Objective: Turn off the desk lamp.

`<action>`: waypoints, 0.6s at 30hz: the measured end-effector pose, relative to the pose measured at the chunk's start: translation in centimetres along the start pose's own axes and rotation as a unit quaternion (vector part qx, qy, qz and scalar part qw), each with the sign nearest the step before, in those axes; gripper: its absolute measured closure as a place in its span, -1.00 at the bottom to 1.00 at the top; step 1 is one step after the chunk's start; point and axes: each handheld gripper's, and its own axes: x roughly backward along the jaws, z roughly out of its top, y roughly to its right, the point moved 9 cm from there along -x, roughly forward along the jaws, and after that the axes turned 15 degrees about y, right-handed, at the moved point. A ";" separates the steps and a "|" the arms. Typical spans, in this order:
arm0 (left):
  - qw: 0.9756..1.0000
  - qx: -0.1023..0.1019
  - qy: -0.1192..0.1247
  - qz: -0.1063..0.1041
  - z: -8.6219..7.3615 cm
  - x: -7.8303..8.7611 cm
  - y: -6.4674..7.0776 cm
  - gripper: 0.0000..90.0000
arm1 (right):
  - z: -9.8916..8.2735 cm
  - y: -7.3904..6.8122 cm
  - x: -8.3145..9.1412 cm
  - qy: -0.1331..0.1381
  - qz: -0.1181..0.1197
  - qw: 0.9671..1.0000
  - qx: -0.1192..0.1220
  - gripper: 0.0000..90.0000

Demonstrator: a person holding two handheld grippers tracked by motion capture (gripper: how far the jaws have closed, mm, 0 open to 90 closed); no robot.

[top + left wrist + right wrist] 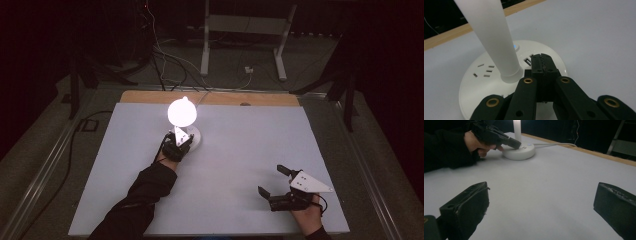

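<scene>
One lamp (184,120) stands toward the far left of the worktop (240,150), just inside its far edge. Its long axis is upright: a white stem (491,37) rises from a round base (481,75) to a lit globe (182,112) on top. The base carries one blue light (515,46) and several slots. The left tool (543,63), jaws closed with nothing between them, rests its tip on the base beside the stem. One cord (554,144) runs off the far edge. The right tool (274,181) lies near the near right corner, jaws wide apart and empty.
</scene>
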 end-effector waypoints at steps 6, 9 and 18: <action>0.999 -0.030 -0.003 0.014 0.0 0.0 0.3 1.00 | -0.1 0.0 -0.1 -0.001 -0.001 1.000 0.001 -1.00; 0.998 -0.054 -0.007 0.017 0.0 0.0 0.4 1.00 | -0.1 0.0 -0.1 -0.002 -0.003 1.000 0.001 -1.00; 1.000 -0.025 0.004 0.006 0.5 0.1 0.1 1.00 | 0.0 0.1 0.0 0.002 -0.002 1.000 -0.001 -1.00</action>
